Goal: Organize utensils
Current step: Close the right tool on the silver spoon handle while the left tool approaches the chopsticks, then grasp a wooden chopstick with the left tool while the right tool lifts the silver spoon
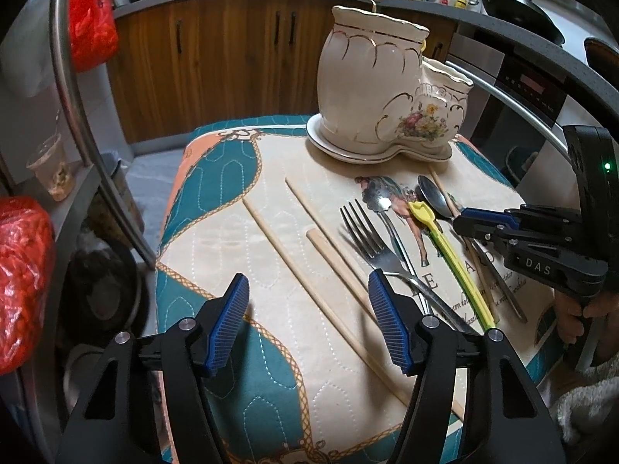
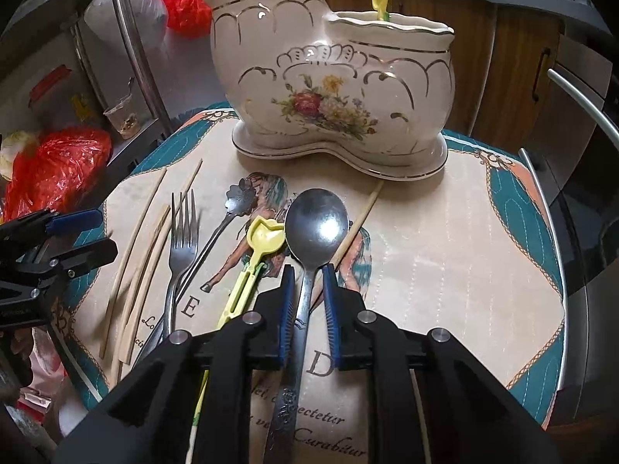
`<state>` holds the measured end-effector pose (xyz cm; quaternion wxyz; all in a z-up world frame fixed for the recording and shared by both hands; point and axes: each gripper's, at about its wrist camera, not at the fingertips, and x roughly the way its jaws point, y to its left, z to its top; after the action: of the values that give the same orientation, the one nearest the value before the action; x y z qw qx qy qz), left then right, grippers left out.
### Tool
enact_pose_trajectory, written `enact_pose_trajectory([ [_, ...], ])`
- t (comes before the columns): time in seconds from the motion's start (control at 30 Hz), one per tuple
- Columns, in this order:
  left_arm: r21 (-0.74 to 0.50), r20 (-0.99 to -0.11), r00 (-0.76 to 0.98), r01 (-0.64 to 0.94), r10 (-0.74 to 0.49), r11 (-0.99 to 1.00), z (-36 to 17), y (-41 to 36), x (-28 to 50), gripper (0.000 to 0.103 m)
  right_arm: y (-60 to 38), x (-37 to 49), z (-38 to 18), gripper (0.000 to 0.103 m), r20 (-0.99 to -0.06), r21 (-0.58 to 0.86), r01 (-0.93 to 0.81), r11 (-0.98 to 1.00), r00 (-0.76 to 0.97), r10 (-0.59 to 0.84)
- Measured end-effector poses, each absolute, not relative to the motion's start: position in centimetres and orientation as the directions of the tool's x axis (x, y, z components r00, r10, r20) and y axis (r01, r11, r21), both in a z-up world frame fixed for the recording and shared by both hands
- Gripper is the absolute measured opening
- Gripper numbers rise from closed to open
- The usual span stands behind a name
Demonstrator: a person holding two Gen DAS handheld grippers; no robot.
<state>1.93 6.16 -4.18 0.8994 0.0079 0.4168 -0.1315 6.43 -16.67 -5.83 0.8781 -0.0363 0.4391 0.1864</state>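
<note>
A cream ceramic holder (image 2: 332, 77) with two compartments stands at the back of the mat; a yellow utensil (image 2: 380, 0) sticks out of its smaller compartment. On the mat lie a steel spoon (image 2: 315, 228), a fork (image 2: 182, 247), a small flower-headed spoon (image 2: 232, 208), a yellow plastic spoon (image 2: 259, 247) and several wooden chopsticks (image 2: 135, 255). My right gripper (image 2: 308, 276) straddles the steel spoon's handle, its pads narrowly apart and not touching it. My left gripper (image 1: 307, 290) is wide open and empty above the chopsticks (image 1: 278, 243), left of the fork (image 1: 371, 239).
The quilted mat (image 1: 240, 178) covers a small table with drops on all sides. Red plastic bags (image 1: 23, 278) and a plastic cup (image 1: 52, 170) sit to the left. Kitchen cabinets (image 1: 216, 58) and a metal rail (image 1: 77, 116) stand behind.
</note>
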Motion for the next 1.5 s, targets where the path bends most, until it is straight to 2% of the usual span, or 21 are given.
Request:
enact_pose_trajectory([
  [0.57,-0.102,-0.752,0.614,0.247,-0.237,0.964,-4.1,6.1,2.0,0.064,-15.5,7.0,-6.1,0.013,-0.801,0.024,-0.396,0.918,0.542,0.254],
  [0.63,-0.104,-0.753,0.613,0.247,-0.238,0.963,-4.1,6.1,2.0,0.063,-15.7,6.9,-6.0,0.008,-0.793,0.052,-0.395,0.917,0.542,0.278],
  [0.73,-0.110,-0.756,0.609,0.246,-0.241,0.963,-4.2,6.2,2.1,0.059,-16.3,6.5,-5.7,0.006,-0.776,0.085,-0.394,0.915,0.550,0.308],
  [1.07,-0.132,-0.771,0.587,0.229,-0.245,0.964,-4.9,6.3,2.9,0.052,-19.2,5.5,-4.1,0.005,-0.704,0.253,-0.382,0.889,0.558,0.440],
  [1.33,-0.135,-0.779,0.576,0.235,-0.249,0.963,-5.4,5.6,3.2,0.051,-20.3,6.0,-5.4,0.005,-0.735,0.280,-0.328,0.902,0.531,0.421],
  [1.5,-0.132,-0.779,0.575,0.236,-0.248,0.963,-5.5,5.6,3.2,0.051,-20.5,6.0,-5.4,0.003,-0.737,0.249,-0.315,0.916,0.552,0.390],
])
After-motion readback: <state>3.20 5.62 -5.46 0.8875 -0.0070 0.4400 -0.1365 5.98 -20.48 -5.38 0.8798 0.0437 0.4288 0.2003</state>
